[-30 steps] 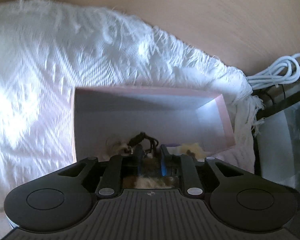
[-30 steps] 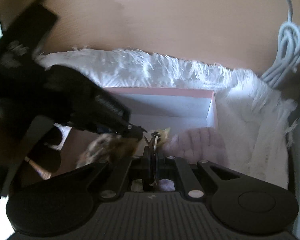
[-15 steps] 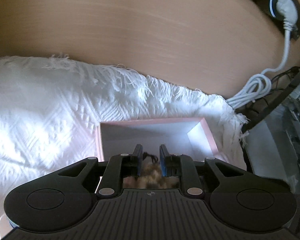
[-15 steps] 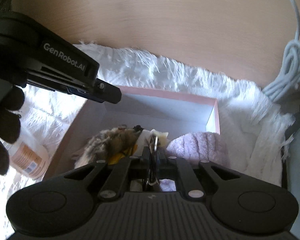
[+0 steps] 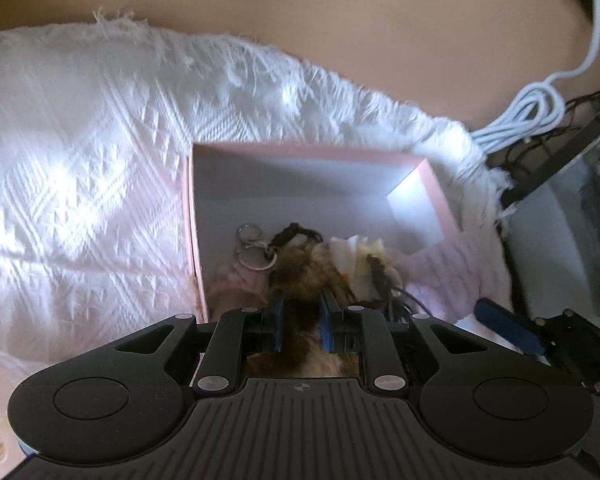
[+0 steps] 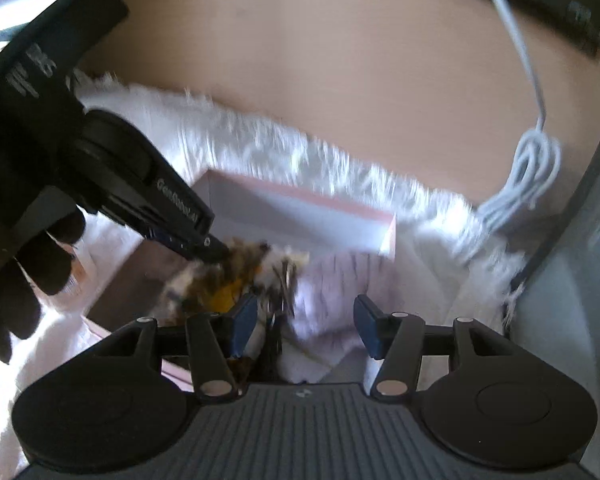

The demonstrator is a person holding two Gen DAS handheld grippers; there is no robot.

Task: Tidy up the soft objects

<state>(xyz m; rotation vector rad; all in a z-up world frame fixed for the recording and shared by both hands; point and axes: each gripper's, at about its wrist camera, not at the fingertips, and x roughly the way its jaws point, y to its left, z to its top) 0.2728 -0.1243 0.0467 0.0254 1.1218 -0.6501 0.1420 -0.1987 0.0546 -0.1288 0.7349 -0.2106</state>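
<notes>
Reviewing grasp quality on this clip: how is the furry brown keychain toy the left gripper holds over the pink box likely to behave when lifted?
Probably floppy: the furry toy bulges around the left gripper, whose jaws are closed on it. Likely light for its size, being mostly fluff. Its metal ring and cord would probably dangle and could snag on the pink box.

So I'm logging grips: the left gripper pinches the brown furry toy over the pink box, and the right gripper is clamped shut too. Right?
Not quite. The left gripper does pinch the brown furry toy over the pink box, but the right gripper is open: the right wrist view shows its blue fingers spread wide, gripping nothing.
</notes>
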